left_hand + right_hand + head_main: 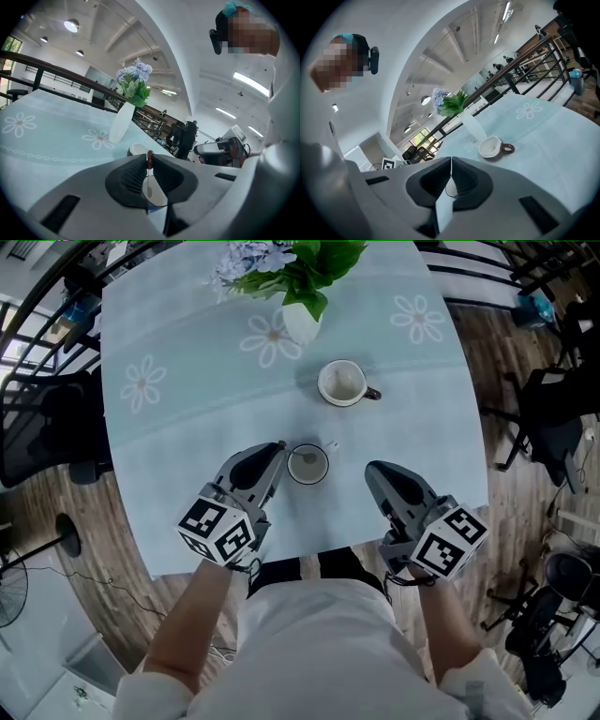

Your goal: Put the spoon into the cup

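My left gripper [279, 448] is shut on a thin metal spoon [149, 161], pinching it near its brown upper end. The spoon hangs down into a small white cup with a dark rim [307, 465], which stands right beside the left jaw tips. That cup [157, 200] shows through the gap under the left jaws. To the right of the cup my right gripper [371, 469] hovers low with its jaws together and nothing visibly between them. In the right gripper view the cup's rim [451, 188] shows faintly behind the jaws.
A white mug with a dark red handle [345, 383] stands further back on the pale blue flowered tablecloth [187, 418]. Behind it is a white vase of flowers [298, 320]. The table's near edge [319, 554] lies just below both grippers. Chairs and a railing surround the table.
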A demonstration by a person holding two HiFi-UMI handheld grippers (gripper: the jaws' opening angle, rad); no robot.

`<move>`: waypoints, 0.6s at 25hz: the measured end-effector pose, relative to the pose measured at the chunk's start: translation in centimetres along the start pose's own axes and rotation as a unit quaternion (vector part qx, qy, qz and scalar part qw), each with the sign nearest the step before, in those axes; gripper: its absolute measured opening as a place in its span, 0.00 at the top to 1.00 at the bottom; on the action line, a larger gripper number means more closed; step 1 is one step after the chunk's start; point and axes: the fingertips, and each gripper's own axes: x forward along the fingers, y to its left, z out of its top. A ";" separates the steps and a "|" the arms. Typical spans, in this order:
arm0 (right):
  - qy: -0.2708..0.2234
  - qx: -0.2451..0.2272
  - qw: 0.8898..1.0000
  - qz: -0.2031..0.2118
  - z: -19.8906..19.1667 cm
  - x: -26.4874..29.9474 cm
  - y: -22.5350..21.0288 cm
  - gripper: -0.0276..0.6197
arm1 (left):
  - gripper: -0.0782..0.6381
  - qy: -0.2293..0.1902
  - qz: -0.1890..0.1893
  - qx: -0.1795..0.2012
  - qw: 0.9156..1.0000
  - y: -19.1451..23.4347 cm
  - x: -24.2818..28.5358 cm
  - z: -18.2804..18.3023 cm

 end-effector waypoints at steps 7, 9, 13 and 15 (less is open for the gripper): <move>0.009 0.008 1.000 -0.003 -0.7 0.4 -0.7 0.92 | 0.82 0.015 -0.002 -0.001 1.000 0.6 1.2 -1.5; 0.011 0.009 1.000 -0.004 -1.0 0.4 -0.9 0.92 | 0.82 0.019 -0.001 0.000 1.000 0.7 1.4 -1.9; 0.017 0.012 1.000 -0.006 -1.4 0.4 -1.3 0.92 | 0.82 0.022 -0.001 -0.003 1.000 0.8 1.8 -2.6; 0.019 0.013 1.000 -0.006 -1.6 0.4 -1.5 0.92 | 0.82 0.024 0.000 -0.004 1.000 0.8 1.9 -2.8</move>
